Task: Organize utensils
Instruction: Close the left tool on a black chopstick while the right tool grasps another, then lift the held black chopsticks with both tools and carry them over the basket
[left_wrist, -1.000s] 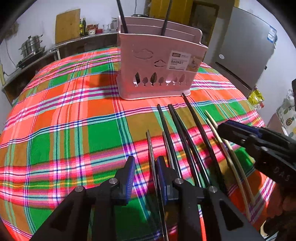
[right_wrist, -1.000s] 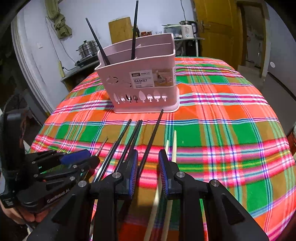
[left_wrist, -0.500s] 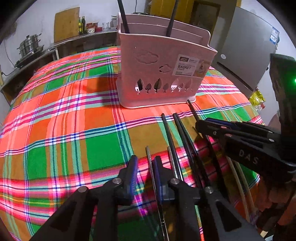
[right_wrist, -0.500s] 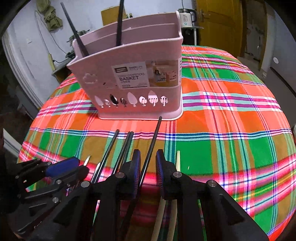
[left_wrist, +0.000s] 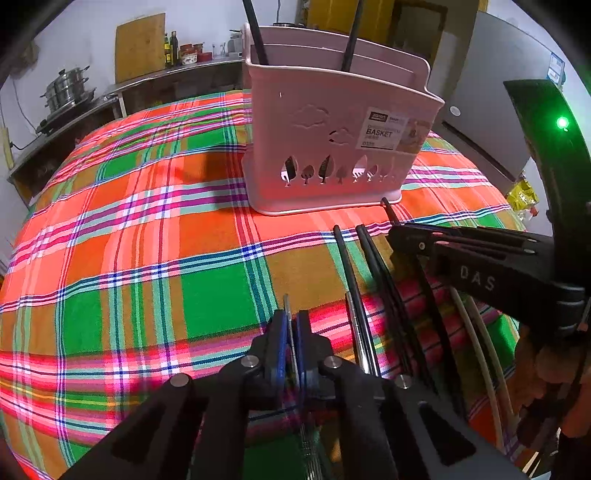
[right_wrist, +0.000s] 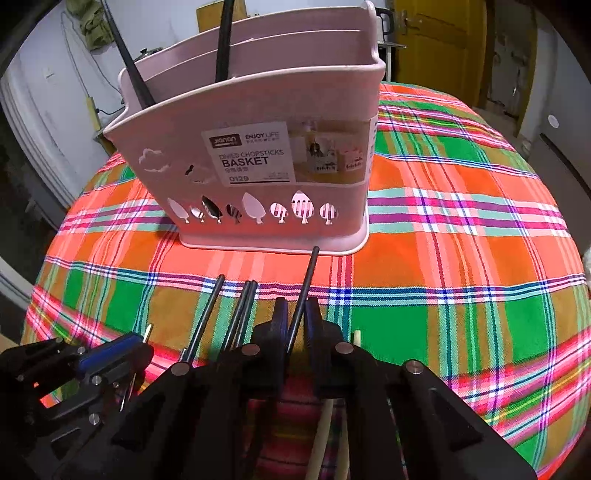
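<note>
My left gripper (left_wrist: 290, 330) clamps a metal chopstick (left_wrist: 287, 308); my right gripper (right_wrist: 295, 319) is closing around 1 black chopstick (right_wrist: 307, 277).

A pink plastic chopstick basket (right_wrist: 258, 155) stands upright on the plaid-covered desk (right_wrist: 461, 229), with cloud and leaf cut-outs along its front wall and a paper label reading BASKET. It is split into compartments front to back; two black chopsticks (right_wrist: 223, 40) already stand in it, leaning out above the rim. In front of the basket more chopsticks lie side by side on the cloth, tips pointing toward it: a thin silver metal one (left_wrist: 287, 306), a second metal one (left_wrist: 354, 317), several black ones (right_wrist: 210, 314), one black chopstick (right_wrist: 304, 288) nearest the basket's base, and a pale cream pair (left_wrist: 480, 350).
</note>
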